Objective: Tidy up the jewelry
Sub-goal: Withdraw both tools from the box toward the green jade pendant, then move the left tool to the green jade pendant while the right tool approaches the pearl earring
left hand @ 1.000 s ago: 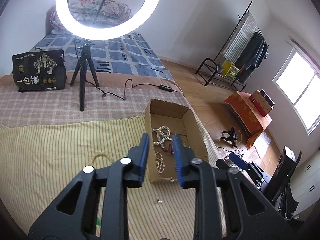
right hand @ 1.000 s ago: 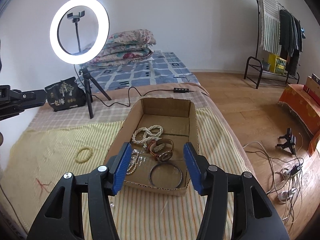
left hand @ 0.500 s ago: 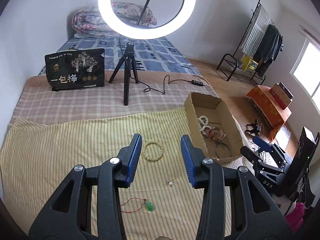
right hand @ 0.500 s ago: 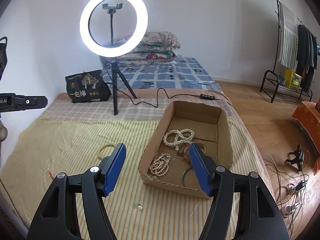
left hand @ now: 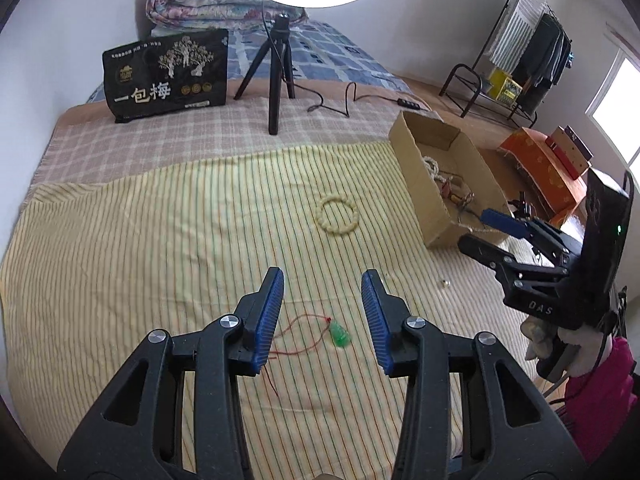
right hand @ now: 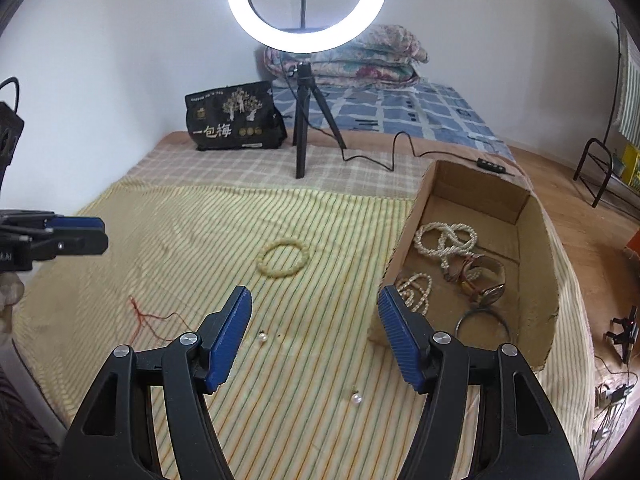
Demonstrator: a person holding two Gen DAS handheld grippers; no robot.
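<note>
A cardboard box (right hand: pixel 536 216) on the striped bedspread holds pearl necklaces (right hand: pixel 444 240), a watch and a bangle; it also shows in the left wrist view (left hand: pixel 420 168). A pale bead bracelet (left hand: pixel 338 215) (right hand: pixel 282 258) lies on the cloth left of the box. A green pendant on a red cord (left hand: pixel 340 334) lies just beyond my left gripper (left hand: pixel 322 292), which is open and empty. The cord (right hand: pixel 140 312) shows in the right wrist view. Two small pearl earrings (right hand: pixel 262 337) (right hand: pixel 356 399) lie near my right gripper (right hand: pixel 314 314), open and empty.
A ring light on a black tripod (right hand: pixel 302 120) and a black bag (right hand: pixel 232 118) stand at the back of the bed. Its cable (right hand: pixel 384 160) runs behind the box. Folded quilts (right hand: pixel 360 56) lie further back. The bed edge drops to the floor right of the box.
Both grippers have swung left, away from the box, and now face the loose jewelry on the bedspread. The left gripper has opened wider and come closer to the green pendant.
</note>
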